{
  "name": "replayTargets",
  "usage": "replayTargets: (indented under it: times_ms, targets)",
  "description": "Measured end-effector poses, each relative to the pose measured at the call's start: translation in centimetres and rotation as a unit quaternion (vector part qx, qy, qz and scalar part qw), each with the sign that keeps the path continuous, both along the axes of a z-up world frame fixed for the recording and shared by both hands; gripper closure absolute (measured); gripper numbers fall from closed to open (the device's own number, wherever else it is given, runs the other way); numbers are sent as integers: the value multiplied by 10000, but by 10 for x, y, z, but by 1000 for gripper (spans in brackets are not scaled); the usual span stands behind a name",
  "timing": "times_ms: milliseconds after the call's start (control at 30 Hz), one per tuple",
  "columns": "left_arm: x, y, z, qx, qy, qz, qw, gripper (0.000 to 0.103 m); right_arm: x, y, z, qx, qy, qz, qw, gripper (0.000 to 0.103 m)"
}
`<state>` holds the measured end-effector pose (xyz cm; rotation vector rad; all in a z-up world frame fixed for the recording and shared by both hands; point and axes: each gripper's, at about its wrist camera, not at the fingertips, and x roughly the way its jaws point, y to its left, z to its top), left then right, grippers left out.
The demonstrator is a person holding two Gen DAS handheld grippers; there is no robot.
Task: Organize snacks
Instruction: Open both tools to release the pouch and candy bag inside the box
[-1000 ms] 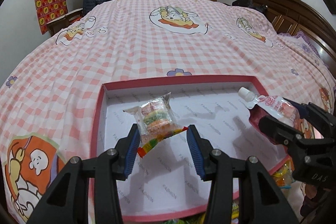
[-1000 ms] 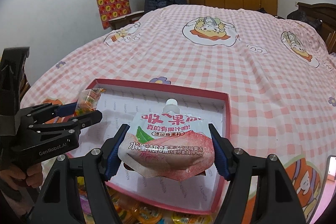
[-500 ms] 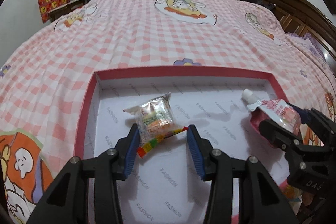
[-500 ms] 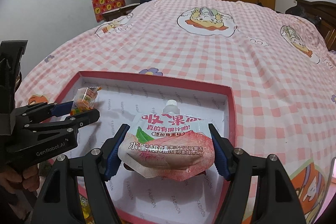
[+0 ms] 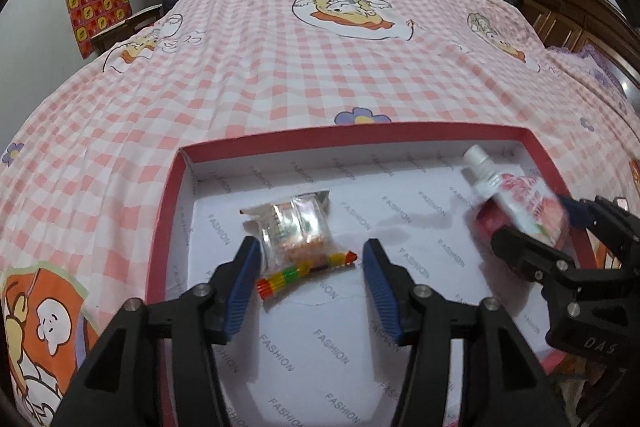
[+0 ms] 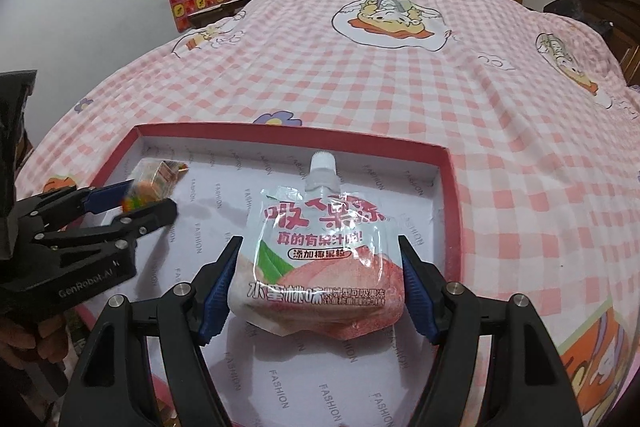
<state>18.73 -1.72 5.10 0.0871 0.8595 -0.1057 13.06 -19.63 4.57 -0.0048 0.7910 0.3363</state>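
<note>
The left hand-held gripper (image 5: 310, 269) is opening its jaws, the clear candy packet with a rainbow-striped edge (image 5: 298, 241) lying between them in the red-rimmed white box (image 5: 168, 195) on the bed. The right hand-held gripper (image 6: 320, 285) is clamping the pink peach jelly spout pouch (image 6: 320, 259) over the box.

The jelly pouch (image 6: 320, 259) is gleaming, its glossy plastic film crinkling under the light. The candy packet (image 5: 298, 231) is showing clear, shiny wrap. The box (image 5: 400, 135) is looking like matt printed card, and it is sitting on the bedspread (image 5: 280, 67), soft checked cloth.
</note>
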Motion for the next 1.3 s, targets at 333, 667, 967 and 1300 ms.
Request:
replayTargets:
  times_ms: [333,667,967,1300]
  targets:
    - [-10,9,9,-337,119,101,9993,37,-14,-1,14,42,-278,-13,9996,13]
    - [-41,16,34,-432,12,130,9990,37,-42,-1,37,171,-497,148,9985,13]
    - [-73,25,46,-420,47,221,9989,37,-73,2,47,333,-406,328,9981,13]
    - [-111,29,46,-522,82,208,9984,37,-110,7,49,277,-334,494,9978,13]
